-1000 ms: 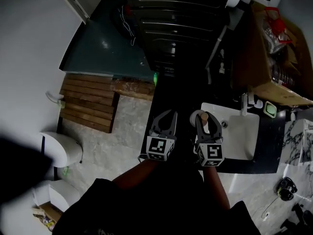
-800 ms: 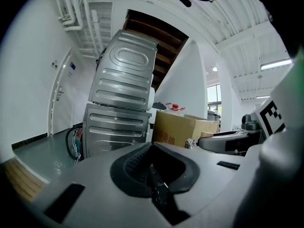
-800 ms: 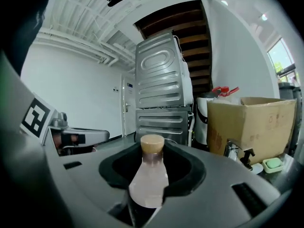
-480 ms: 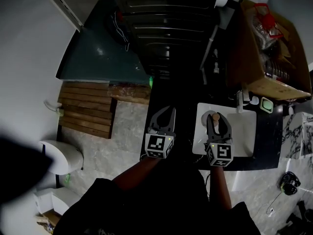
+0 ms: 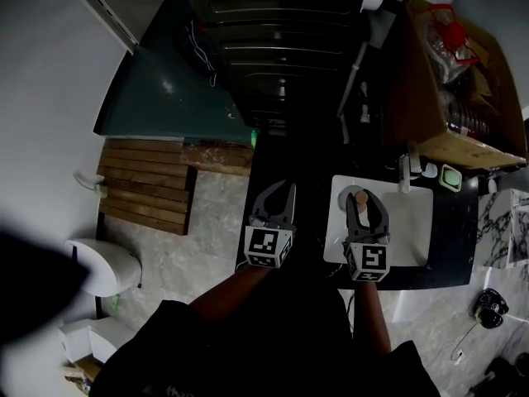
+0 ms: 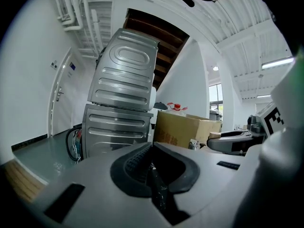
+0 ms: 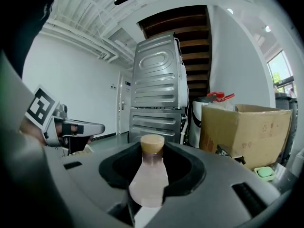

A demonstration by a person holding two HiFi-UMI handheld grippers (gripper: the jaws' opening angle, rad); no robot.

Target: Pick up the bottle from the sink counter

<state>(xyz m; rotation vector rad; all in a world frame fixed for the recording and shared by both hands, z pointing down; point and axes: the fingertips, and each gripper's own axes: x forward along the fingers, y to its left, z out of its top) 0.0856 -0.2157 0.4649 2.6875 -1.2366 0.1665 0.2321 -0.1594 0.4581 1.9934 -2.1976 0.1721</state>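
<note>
Nearest us, a white sink point(image 5: 413, 226) sits in a dark counter point(image 5: 453, 238), with a green dish point(image 5: 451, 178) at its far edge. Beyond stand a cardboard box point(image 7: 242, 127) and 2 stacked metal machines point(image 7: 159, 94). Nothing blocks the bottle point(image 7: 148, 177). It is pale pink and cone-shaped with a tan cap, upright over the sink's left part. The right gripper point(image 5: 366, 201) pinches its body, forearm reaching forward. The left gripper point(image 6: 152, 148) hangs beside it, jaws pressed together on nothing.
</note>
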